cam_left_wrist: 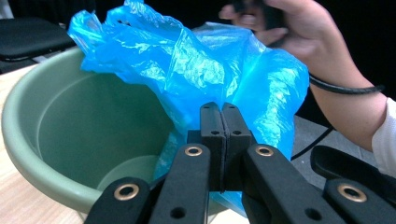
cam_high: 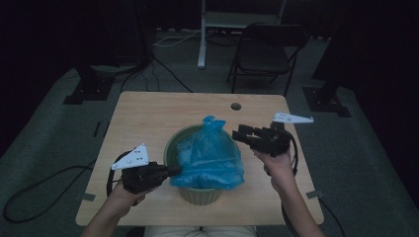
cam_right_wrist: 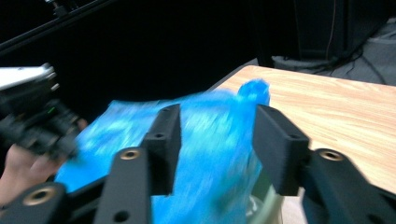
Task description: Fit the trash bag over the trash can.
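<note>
Two hand-held grippers flank a crinkled blue plastic bag draped in a round pale-green plastic tub on the wooden bench. We see the left hand-held gripper clamped on the bag's edge; the right hand-held gripper stands parted, holding nothing.

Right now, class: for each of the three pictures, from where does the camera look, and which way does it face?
High view: above the person's side, facing forward and down on the table; both forearms, left tongs and right tongs show.
Left gripper view: rides the left tongs, shut on the blue bag, facing the green tub; the other hand shows beyond.
Right gripper view: rides the right tongs, open, facing the bag; blurred.
Shared: all three show the bag and tub.
</note>
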Tool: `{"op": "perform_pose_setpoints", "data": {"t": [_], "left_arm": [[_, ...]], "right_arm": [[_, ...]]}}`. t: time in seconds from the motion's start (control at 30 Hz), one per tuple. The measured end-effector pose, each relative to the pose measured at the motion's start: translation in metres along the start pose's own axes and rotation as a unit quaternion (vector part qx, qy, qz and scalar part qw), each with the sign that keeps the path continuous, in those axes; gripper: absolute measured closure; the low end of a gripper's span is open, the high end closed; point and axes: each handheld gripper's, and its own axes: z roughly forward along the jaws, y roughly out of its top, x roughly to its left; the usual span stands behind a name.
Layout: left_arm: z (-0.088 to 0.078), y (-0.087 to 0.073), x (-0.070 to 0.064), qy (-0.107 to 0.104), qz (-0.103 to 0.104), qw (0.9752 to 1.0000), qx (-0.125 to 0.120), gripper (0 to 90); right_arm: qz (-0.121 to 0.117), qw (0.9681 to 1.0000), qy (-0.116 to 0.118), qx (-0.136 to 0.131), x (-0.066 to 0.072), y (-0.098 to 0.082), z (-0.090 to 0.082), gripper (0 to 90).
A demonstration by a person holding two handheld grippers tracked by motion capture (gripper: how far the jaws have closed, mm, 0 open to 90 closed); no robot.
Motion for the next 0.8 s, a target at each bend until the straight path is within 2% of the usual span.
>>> {"op": "perform_pose_setpoints", "data": {"t": [0.17,0.33,0.43,0.5,0.53,0.63,0.8], "left_arm": [[0.001,0.001,0.002,-0.001,-0.002,1.0000,0.000,90.0],[0.003,0.000,0.003,-0.001,-0.004,1.0000,0.003,90.0],[0.003,0.000,0.004,-0.002,-0.005,1.0000,0.003,90.0],[0.003,0.000,0.004,0.001,-0.005,1.0000,0.003,90.0],[0.003,0.000,0.004,0.000,-0.005,1.0000,0.005,90.0],[0.002,0.000,0.004,-0.002,-0.006,1.0000,0.007,90.0],[0.002,-0.001,0.004,-0.008,-0.015,0.9998,0.006,88.8]], "right_arm": [[0.021,0.9994,-0.001,0.027,-0.019,0.012,0.036,44.4],[0.030,0.9984,-0.002,0.049,-0.029,0.013,0.058,43.9],[0.030,0.9982,-0.002,0.052,-0.031,0.016,0.064,62.9],[0.023,0.9981,0.002,0.058,-0.030,0.017,0.067,82.0],[0.020,0.9980,0.000,0.060,-0.030,0.018,0.067,87.5],[0.003,0.9980,-0.003,0.063,-0.022,0.019,0.065,89.6],[-0.022,0.9990,0.019,0.035,0.001,0.024,0.045,89.5]]}}
